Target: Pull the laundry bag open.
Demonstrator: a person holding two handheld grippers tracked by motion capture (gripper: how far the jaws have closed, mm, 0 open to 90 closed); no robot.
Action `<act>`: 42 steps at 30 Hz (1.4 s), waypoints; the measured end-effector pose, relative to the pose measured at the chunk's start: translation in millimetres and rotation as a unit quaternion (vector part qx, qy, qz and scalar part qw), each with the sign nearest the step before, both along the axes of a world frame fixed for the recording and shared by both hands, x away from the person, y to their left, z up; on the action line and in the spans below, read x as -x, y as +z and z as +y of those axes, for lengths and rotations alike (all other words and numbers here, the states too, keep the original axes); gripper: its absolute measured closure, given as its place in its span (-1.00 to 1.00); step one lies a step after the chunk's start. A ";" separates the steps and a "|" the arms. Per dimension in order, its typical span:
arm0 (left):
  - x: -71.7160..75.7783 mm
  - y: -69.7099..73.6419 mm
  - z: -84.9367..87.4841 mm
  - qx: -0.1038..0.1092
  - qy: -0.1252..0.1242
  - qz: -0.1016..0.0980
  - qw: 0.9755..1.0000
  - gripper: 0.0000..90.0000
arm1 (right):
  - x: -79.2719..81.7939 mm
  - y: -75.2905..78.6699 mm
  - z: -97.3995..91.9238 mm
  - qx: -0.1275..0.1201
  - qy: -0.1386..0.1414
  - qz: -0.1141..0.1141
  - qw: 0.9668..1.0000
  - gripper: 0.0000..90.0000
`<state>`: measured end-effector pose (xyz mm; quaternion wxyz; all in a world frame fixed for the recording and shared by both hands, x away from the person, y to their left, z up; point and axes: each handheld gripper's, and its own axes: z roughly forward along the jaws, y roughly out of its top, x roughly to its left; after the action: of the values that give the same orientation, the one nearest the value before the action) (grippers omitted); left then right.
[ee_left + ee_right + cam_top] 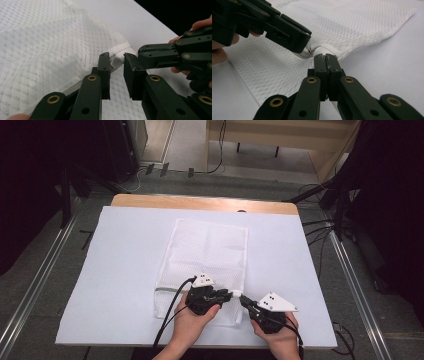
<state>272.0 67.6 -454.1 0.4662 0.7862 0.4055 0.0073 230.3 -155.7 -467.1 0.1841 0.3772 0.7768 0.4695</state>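
You have one white mesh laundry bag [207,265] lying flat on the white sheet [120,270] that covers the desk, and two grippers meeting at its near right corner. Your right gripper [325,58] has its jaws clamped on the bag's white corner tab [321,50]. Your left gripper [117,61] has its jaws narrowly apart around the white zipper end [117,60], not pressing it. The zipper slider is tiny and half hidden behind the left jaws. Your hands cover the bag's near edge in the high view.
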 end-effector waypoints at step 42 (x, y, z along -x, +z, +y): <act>-3.6 -7.6 70.8 -0.070 0.043 0.022 0.996 0.95 | -0.9 8.6 -9.0 0.017 -0.038 -0.003 0.999 1.00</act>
<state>275.6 138.4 -461.7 0.4005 0.7988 0.4473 0.0382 231.2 -164.8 -458.4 0.2099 0.4017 0.7695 0.4500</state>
